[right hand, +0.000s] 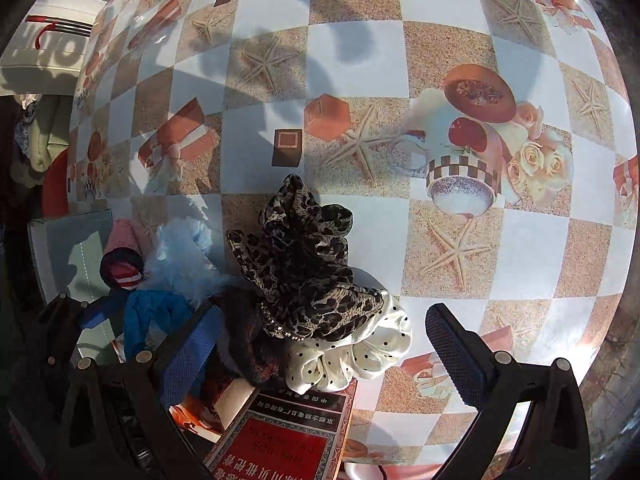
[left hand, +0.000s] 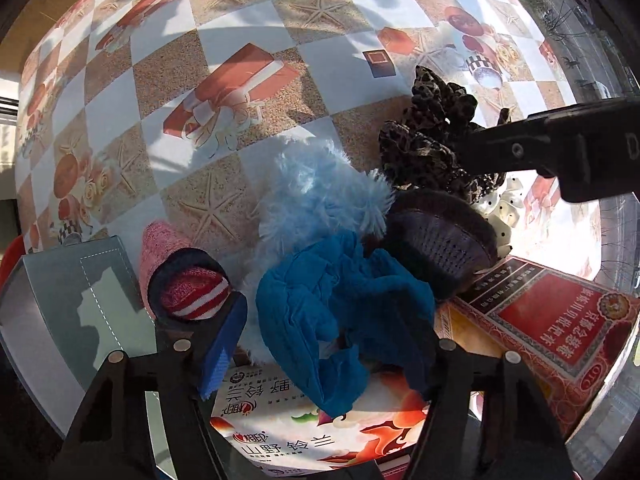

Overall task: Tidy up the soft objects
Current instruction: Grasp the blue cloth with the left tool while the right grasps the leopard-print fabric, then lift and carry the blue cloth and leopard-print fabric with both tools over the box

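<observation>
2 grippers over the soft pile on the checkered tablecloth point(right hand: 360, 60). Left gripper point(left hand: 336, 344) straddles the blue scrunchie point(left hand: 340, 304), jaws part-closed around it; I can't tell if the pads bite yet. Right gripper point(right hand: 320, 340) is wide, empty, flanking the leopard scrunchie point(right hand: 304, 264) and polka-dot scrunchie point(right hand: 352, 356). Squeeze the fabric's bulk, not the box point(left hand: 300, 432) underneath, and lift straight up so the fluffy light-blue piece point(left hand: 320, 188) isn't dragged.
</observation>
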`<state>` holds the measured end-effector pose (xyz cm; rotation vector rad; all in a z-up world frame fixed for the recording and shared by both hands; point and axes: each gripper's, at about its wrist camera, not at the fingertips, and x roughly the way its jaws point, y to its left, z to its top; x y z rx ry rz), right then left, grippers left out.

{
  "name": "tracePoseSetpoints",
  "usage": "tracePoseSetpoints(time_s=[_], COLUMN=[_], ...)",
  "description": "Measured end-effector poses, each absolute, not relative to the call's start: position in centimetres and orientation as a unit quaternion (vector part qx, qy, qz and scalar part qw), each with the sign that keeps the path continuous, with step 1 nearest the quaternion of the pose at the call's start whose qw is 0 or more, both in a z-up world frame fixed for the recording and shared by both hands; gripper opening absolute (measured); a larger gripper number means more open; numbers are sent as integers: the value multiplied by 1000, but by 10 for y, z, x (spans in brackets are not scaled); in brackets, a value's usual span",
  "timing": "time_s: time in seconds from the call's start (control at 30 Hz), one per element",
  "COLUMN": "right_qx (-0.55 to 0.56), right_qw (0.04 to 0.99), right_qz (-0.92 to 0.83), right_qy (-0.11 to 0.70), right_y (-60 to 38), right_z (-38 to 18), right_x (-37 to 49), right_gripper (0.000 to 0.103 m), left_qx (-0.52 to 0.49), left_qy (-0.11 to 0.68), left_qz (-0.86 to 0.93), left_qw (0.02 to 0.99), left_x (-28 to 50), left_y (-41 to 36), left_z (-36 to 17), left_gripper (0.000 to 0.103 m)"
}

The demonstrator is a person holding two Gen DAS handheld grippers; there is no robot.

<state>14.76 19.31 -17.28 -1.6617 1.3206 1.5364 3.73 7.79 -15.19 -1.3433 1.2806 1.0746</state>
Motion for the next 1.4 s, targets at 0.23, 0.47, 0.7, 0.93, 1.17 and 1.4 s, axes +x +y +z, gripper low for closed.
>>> tracePoseSetpoints(time_s=[0.23,0.47,0.7,0.93,1.17,1.4], right_qx=[-676,-680,-659,-587,-487,-431], right_qw=[265,290,304,329,372,399], right_qz=[560,565,576,609,625,627], right_qy=[398,366,377,419,483,511], right_y=[192,188,187,190,192,182], right_z=[-206,-216,-206,-173,-125,-87], right_x=[137,154,166,192,243,255], right_gripper=[103,103,88,38,38,38], left_qx=[-566,-572,-563,-545,-526,-499], left_qy=[517,519,510,472,430,419], left_qz=[438,436,448,477,511,531], left_qw=[470,462,472,502,526,542], left_x=[34,28,34,23,6,9], left_y=[75,78,91,87,78,63], left_z=[-157,-163,-159,-128,-81,-47], left_gripper=[52,52,27,14,14,14])
